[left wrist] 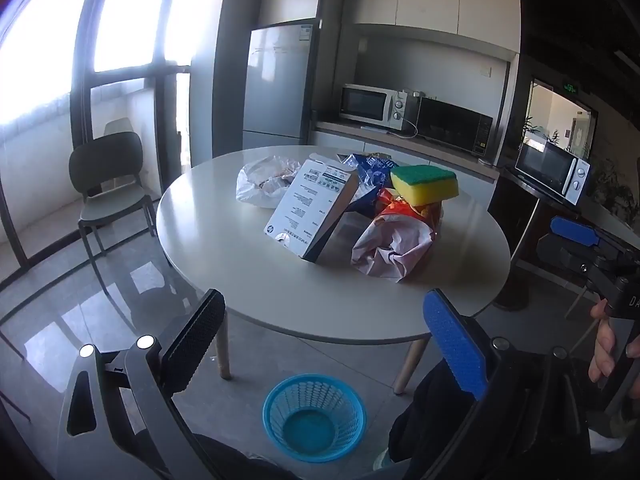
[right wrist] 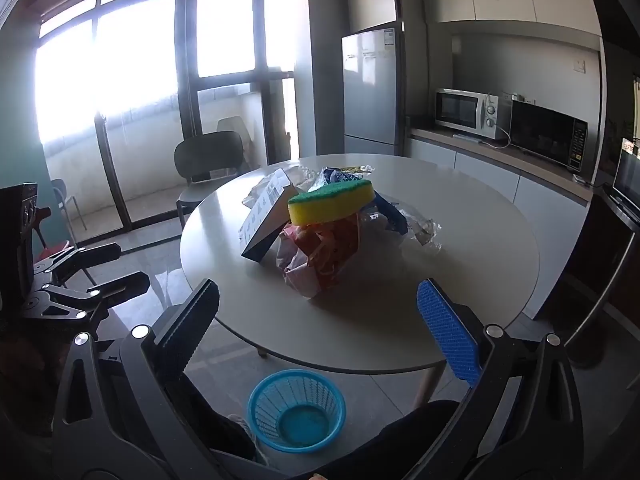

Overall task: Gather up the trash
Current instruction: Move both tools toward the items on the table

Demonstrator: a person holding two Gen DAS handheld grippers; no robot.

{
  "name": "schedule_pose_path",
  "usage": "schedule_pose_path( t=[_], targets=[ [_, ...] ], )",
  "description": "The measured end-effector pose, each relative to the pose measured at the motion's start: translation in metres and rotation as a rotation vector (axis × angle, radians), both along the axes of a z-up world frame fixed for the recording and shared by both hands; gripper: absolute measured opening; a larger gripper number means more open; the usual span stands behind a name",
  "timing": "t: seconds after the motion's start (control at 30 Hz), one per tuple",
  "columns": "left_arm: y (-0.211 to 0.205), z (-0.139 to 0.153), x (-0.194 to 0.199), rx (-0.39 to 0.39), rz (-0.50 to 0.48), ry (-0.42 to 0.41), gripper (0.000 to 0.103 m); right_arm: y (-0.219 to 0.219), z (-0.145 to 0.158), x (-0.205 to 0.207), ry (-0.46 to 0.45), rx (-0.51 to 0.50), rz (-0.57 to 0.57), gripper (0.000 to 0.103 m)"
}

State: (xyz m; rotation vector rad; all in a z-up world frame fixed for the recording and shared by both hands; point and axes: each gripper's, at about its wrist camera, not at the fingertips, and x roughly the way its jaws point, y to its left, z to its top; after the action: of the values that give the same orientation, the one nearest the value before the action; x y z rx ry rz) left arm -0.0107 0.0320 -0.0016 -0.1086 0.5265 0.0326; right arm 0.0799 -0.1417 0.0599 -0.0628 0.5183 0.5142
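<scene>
Both tools, the left gripper (left wrist: 324, 344) and right gripper (right wrist: 320, 328), hang wide open and empty. Just below them sits a round blue plastic mesh basket (left wrist: 314, 420) on the floor. Beyond them, on the round white table (left wrist: 224, 240), lies a heap of crumpled wrappers (left wrist: 392, 248), with a white cardboard box (left wrist: 310, 210) leaning against it and a yellow-green sponge (left wrist: 424, 185) on top.

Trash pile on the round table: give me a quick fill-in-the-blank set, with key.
1. The sponge on top of the pile is yellow with a ____ scrub side.
2. The blue basket stands on the ____, in front of the round table.
3. The jaws of the left gripper and the right gripper both stand ____.
4. The white cardboard box leans ____ of the sponge in the left wrist view.

Missing words: green; floor; open; left
</scene>
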Motion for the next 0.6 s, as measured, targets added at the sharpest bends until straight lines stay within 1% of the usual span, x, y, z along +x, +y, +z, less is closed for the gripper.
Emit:
schedule_pose_path(
  t=[0.07,0.17,0.2,0.3,0.43,0.6],
  targets=[
    [0.0,-0.001,0.0,-0.001,0.001,0.0,0.097,0.002,0.001,0.004,-0.003,-0.001,-0.001,0.095],
    [0.0,-0.002,-0.001,-0.001,0.001,0.001,0.097,-0.004,0.004,-0.008,-0.001,-0.002,0.003,0.095],
    [0.0,-0.002,-0.001,0.0,0.001,0.001,0.097,0.001,0.004,-0.001,-0.013,-0.003,0.002,0.095],
    [0.0,-0.002,-0.001,0.002,0.0,-0.001,0.097,0.004,0.006,0.002,-0.012,-0.012,0.003,0.095],
    [0.002,-0.004,-0.001,-0.011,0.002,0.003,0.097,0.006,0.006,0.0,-0.013,-0.014,0.0,0.095],
    [0.005,-0.005,0.0,0.001,0.003,0.006,0.097,0.005,0.005,0.003,0.001,-0.003,-0.006,0.095]
  ],
)
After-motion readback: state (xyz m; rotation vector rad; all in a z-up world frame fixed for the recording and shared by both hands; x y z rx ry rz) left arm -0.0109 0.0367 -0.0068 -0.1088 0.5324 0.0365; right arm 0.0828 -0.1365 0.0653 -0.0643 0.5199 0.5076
